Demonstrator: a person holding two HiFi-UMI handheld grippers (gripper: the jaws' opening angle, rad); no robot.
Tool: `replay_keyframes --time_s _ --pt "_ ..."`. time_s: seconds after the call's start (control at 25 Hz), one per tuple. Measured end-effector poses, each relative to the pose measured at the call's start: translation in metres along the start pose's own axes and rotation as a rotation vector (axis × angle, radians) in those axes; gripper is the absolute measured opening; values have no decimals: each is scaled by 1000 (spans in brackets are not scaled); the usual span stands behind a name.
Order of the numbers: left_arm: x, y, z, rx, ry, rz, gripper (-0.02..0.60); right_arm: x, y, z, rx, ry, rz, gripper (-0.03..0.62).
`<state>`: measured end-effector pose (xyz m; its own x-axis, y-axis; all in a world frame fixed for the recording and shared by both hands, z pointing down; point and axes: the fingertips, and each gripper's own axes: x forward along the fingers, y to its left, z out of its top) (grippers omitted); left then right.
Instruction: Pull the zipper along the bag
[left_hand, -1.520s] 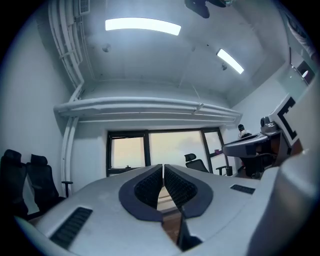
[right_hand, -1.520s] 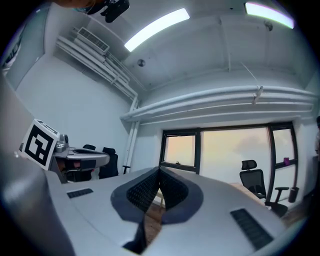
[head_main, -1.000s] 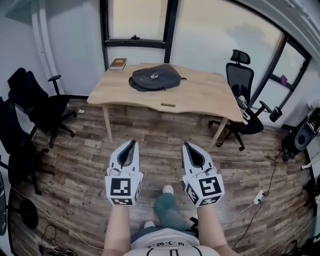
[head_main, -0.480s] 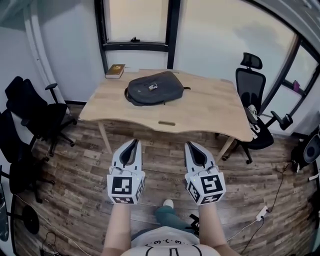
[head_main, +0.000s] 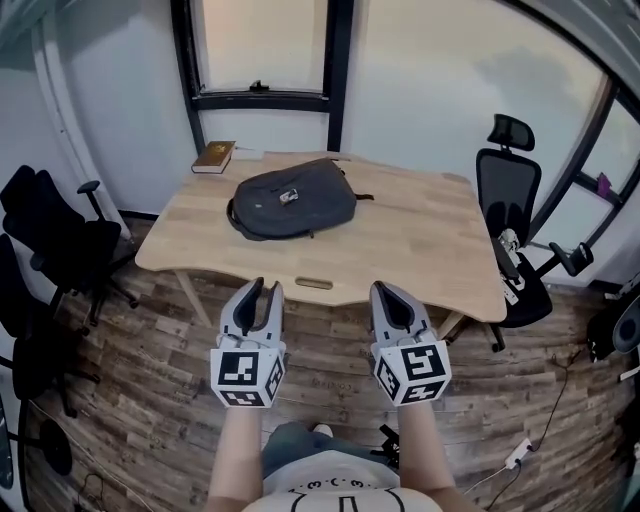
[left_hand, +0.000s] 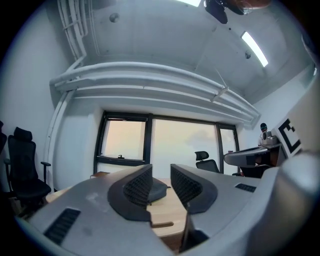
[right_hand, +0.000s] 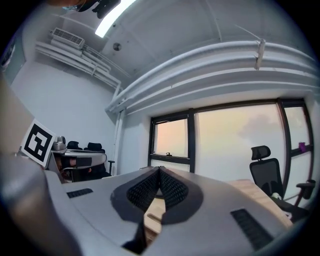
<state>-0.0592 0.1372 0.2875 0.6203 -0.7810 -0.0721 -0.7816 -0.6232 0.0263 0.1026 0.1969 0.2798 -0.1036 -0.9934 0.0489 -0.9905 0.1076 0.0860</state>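
Lying on a wooden table (head_main: 420, 240), dark bag (head_main: 292, 198), book (head_main: 214, 156) near it, office chair (head_main: 510, 185) at right, left gripper (head_main: 266, 288) level, short of the table, jaws just opening, nothing between, right gripper (head_main: 384, 288) level, jaws together.

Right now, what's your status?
Left gripper just opening, empty; right gripper shut, empty. Bag on table, not yet reached. Nothing in the way.

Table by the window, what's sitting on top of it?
On the wooden table lie a dark grey backpack and a small brown book at its far left corner. Anything under or inside the backpack is covered.
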Motion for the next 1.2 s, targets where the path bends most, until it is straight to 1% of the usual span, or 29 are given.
replay_keyframes --time_s 0.04,0.08,0.12,0.32,0.48,0.64,0.84,0.96,1.12,1.2 --pt "8 -2 -5 -7 18 -10 124 5 -5 -3 3 7 2 40" --pt "17 -3 -9 -13 34 -18 150 10 -10 -5 5 12 4 40" --pt "25 -3 -12 -13 45 -21 155 15 -15 -7 8 17 4 41" --pt "68 -2 -31 -3 88 -34 155 42 -40 -24 24 54 -11 41" --pt "111 -3 -59 -25 135 -54 155 66 -68 -43 40 91 -37 41" --pt "160 -4 -91 -54 193 -56 155 100 -96 -60 37 140 -32 41" --pt "221 6 -136 -97 283 -54 155 156 -135 -83 49 204 -41 41" --pt "250 17 -162 -132 337 -34 155 197 -153 -97 50 252 -16 41" --pt "281 27 -200 -141 425 -25 155 252 -171 -114 66 313 4 41" --pt "293 32 -219 -158 468 -13 155 274 -176 -122 55 346 18 41"
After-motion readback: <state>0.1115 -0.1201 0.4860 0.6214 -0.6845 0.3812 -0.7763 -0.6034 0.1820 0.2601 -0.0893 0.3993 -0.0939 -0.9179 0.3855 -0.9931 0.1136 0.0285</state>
